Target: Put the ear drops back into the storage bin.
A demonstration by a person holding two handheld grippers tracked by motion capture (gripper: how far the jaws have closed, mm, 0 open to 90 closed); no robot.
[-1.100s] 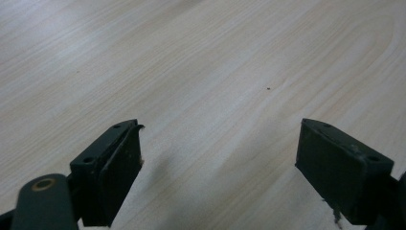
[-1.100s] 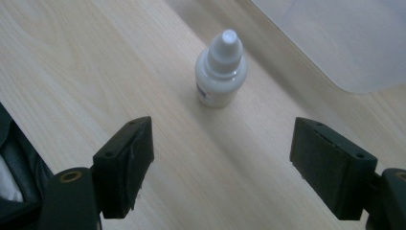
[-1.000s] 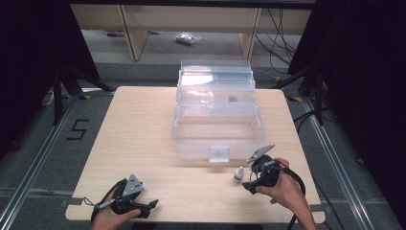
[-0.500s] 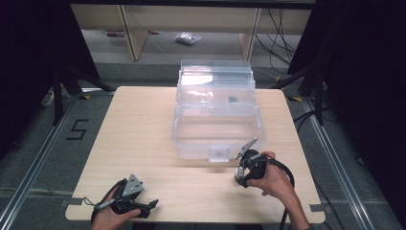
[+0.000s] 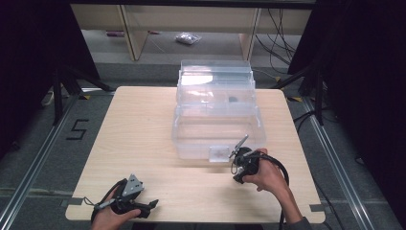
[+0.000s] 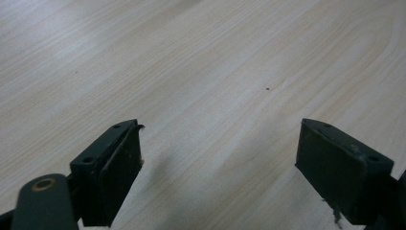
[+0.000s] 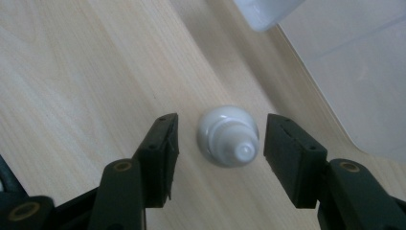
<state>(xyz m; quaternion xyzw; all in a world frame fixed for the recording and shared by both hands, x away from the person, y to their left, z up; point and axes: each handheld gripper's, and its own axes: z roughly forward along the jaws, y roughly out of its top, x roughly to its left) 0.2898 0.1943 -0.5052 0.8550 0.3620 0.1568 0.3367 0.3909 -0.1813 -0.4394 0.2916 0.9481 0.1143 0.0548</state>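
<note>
Item: white knob (image 7: 230,136) on the table (image 5: 143,139), at 6 o'clock of the bin (image 5: 218,122) — my right gripper (image 7: 218,148) straddles it, jaws apart, untouching; I'd centre, then close gently; left gripper (image 6: 220,163) wide, empty.

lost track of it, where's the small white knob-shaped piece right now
In the right gripper view the small white knob-shaped piece stands on the wooden table between the right gripper's open fingers, beside the clear plastic box.
</note>
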